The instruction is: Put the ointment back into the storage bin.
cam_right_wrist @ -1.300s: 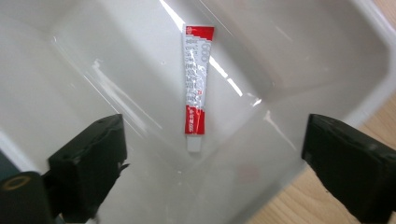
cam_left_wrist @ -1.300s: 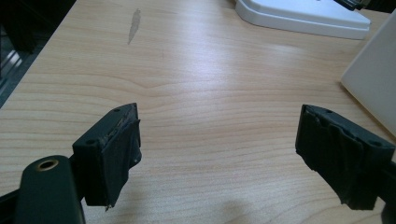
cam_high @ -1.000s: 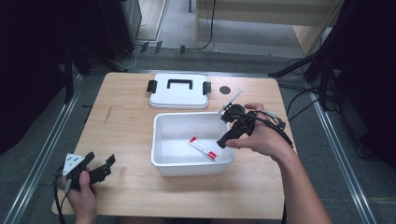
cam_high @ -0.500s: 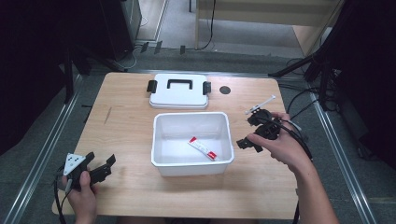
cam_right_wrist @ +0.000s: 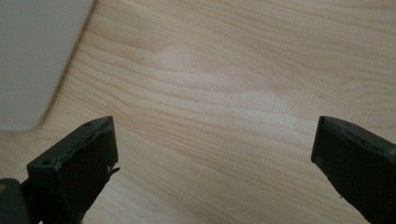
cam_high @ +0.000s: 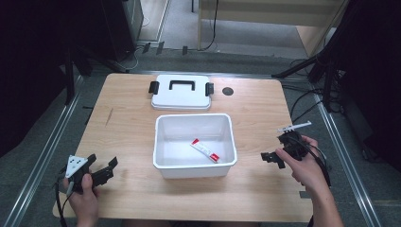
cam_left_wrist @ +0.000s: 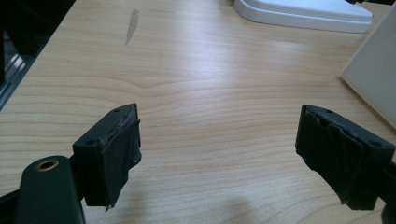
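Bright table, dark surroundings, soft close-ups

Left tool (cam_left_wrist: 219,154) jaws wide apart over bare table (cam_left_wrist: 210,93), holding nothing

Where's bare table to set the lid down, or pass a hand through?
Free: the wide left strip between the table edge and the white bin, ahead of the left gripper; also the right strip between bin and right gripper. Tight: the narrow gap between the lid and the bin. The tube lies inside the bin.
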The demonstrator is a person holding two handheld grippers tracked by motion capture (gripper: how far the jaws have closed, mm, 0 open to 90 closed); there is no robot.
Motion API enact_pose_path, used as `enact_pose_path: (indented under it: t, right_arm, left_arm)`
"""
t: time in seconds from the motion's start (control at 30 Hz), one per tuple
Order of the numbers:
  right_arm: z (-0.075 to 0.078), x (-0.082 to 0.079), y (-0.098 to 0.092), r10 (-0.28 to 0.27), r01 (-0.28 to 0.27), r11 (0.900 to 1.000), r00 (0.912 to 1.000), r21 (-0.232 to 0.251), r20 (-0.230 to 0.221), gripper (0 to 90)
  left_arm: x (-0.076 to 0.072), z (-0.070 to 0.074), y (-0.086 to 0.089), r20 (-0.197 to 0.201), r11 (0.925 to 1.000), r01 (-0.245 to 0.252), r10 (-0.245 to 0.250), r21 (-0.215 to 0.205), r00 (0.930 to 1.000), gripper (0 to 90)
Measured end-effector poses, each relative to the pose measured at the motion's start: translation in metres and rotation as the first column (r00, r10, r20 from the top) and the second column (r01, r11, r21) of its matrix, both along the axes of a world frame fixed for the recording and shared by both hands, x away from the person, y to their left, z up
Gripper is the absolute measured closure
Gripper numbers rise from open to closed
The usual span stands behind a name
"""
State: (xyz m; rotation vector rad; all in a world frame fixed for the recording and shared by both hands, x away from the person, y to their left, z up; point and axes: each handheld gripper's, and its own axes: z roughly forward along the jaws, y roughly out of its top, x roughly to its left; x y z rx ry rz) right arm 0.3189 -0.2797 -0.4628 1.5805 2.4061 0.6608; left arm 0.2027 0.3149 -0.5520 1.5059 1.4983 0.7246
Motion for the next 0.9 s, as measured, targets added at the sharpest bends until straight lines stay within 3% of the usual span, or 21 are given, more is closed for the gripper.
enact_pose_path:
  t: [0.13,0.27,0.43,0.53,0.63,0.8,0.9]
  right_arm:
    - [-0.020,-0.014,-0.019,-0.035,0.032,0.998,0.9973,0.046,0.065,0.9]
    - [-0.038,-0.031,-0.038,-0.066,0.053,0.994,0.9888,0.095,0.134,0.8]
    - [-0.060,-0.052,-0.060,-0.124,0.090,0.983,0.9679,0.162,0.218,4.6]
    - [-0.072,-0.064,-0.071,-0.125,0.067,0.977,0.9493,0.203,0.288,4.6]
    - [-0.079,-0.069,-0.077,-0.127,0.049,0.975,0.9218,0.215,0.366,5.2]
    - [-0.082,-0.073,-0.076,-0.169,0.059,0.967,0.8785,0.249,0.447,8.7]
    - [-0.083,-0.073,-0.075,-0.168,0.055,0.966,0.8729,0.251,0.458,8.7]
  left_arm:
    - [0.000,0.000,-0.001,0.001,1.0000,-0.001,0.001,0.004,1.0000,14.8]
    - [0.000,0.000,-0.002,0.000,0.9999,0.002,-0.002,0.012,1.0000,14.8]
    - [0.000,0.000,-0.003,-0.006,0.9999,0.003,-0.003,0.016,1.0000,14.8]
    - [0.000,0.000,0.002,-0.013,0.9995,0.000,-0.001,-0.032,0.9999,14.7]
    - [-0.001,-0.001,0.007,-0.005,0.9971,-0.018,0.018,-0.074,0.9998,14.7]
    - [-0.001,-0.001,0.004,-0.001,0.9986,-0.022,0.022,-0.048,0.9997,14.7]
    - [-0.001,0.000,0.002,0.001,0.9992,-0.024,0.024,-0.031,0.9997,14.8]
